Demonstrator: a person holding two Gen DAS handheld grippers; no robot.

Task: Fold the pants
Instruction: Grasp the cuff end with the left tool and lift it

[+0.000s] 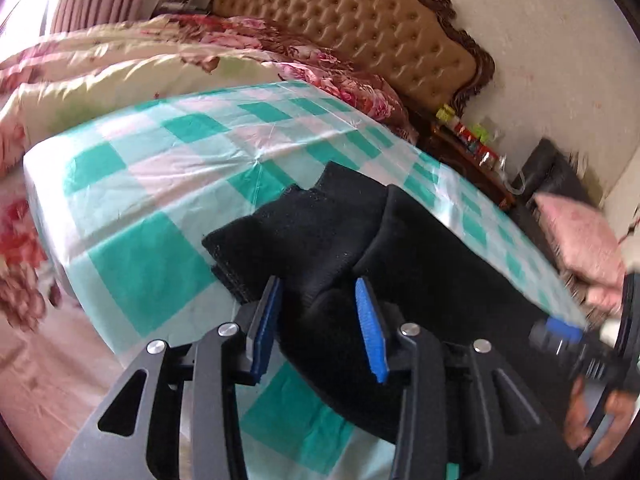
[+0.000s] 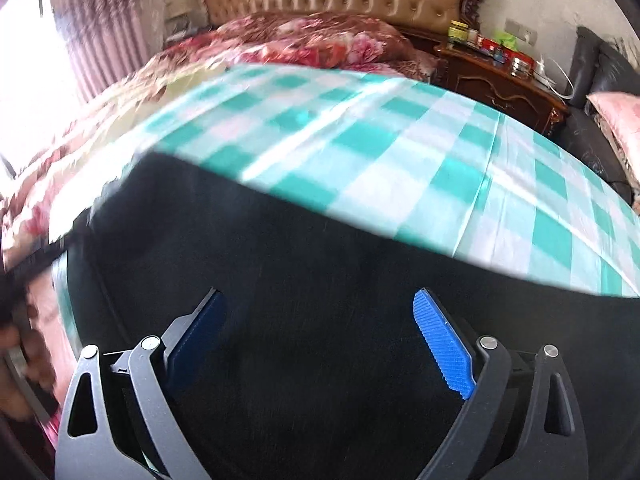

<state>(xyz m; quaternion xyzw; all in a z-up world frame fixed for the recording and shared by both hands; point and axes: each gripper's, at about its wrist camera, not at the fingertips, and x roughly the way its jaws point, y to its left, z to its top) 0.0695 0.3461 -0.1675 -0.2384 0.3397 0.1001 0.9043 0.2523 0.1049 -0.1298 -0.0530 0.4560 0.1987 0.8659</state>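
Black pants (image 1: 320,232) lie bunched on a teal and white checked cloth (image 1: 132,208) over the bed. My left gripper (image 1: 318,292) is open, its blue pads (image 1: 370,320) on either side of a raised fold of the pants. In the right wrist view the pants (image 2: 304,248) fill the lower half, spread flat over the checked cloth (image 2: 400,152). My right gripper (image 2: 320,308) is wide open just above the black fabric, holding nothing. It also shows at the right edge of the left wrist view (image 1: 560,330), held by a hand.
A floral quilt (image 1: 120,60) is heaped behind the checked cloth, under a tufted headboard (image 1: 352,20). A wooden nightstand (image 2: 504,76) with jars stands at the right, then a dark sofa with a pink pillow (image 2: 616,120). Curtains (image 2: 92,32) hang at the left.
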